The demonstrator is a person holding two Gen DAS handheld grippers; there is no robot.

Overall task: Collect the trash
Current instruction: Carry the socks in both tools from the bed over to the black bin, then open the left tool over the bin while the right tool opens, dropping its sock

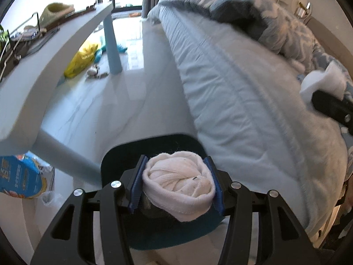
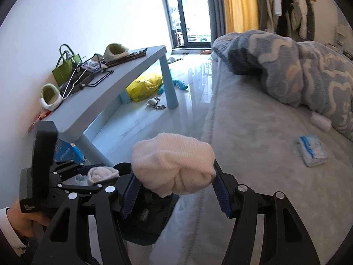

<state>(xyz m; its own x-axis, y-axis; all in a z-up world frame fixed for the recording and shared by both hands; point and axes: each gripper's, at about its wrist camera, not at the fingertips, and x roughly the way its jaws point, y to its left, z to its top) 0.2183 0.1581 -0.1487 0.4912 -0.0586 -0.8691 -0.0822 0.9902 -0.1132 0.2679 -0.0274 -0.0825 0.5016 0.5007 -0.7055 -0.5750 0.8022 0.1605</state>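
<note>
Left gripper: the left gripper [image 1: 179, 182] has its blue pads pressed on both sides of a white sock ball [image 1: 179, 182], so the jaws are clamped on it.
Right gripper: the right gripper [image 2: 174, 184] grips a second sock ball [image 2: 173, 166], pads tight against its flanks, jaws clamped.
Bin: a dark bin [image 1: 154, 148] stands on the floor directly under both grippers, beside the long edge of the bed [image 1: 242, 101].
Step in hand: judged from the pose, both bundles are being carried to the bin for dropping.
Doing it well: each ball should sit over the middle of the bin's mouth before the jaws part; the left one looks closer to centred, the right one hangs nearer the bin's bed-side rim. The soft knit may cling to the ribbed pads, so opening wide should help it fall free.
Risk: a ball released off-centre could bounce off the rim onto the floor.
Floor: pale glossy tiles [image 2: 154, 123], with a yellow bag [image 2: 145, 86] and small toys under the table's far end.
Table: a low light-blue table [image 2: 123, 81] along the wall carries slippers, a green handbag [image 2: 66, 66] and clutter.
Bed: grey cover, a patterned blanket [image 2: 297, 70] heaped at the far side, a tissue pack [image 2: 312, 151] lying flat near the blanket.
</note>
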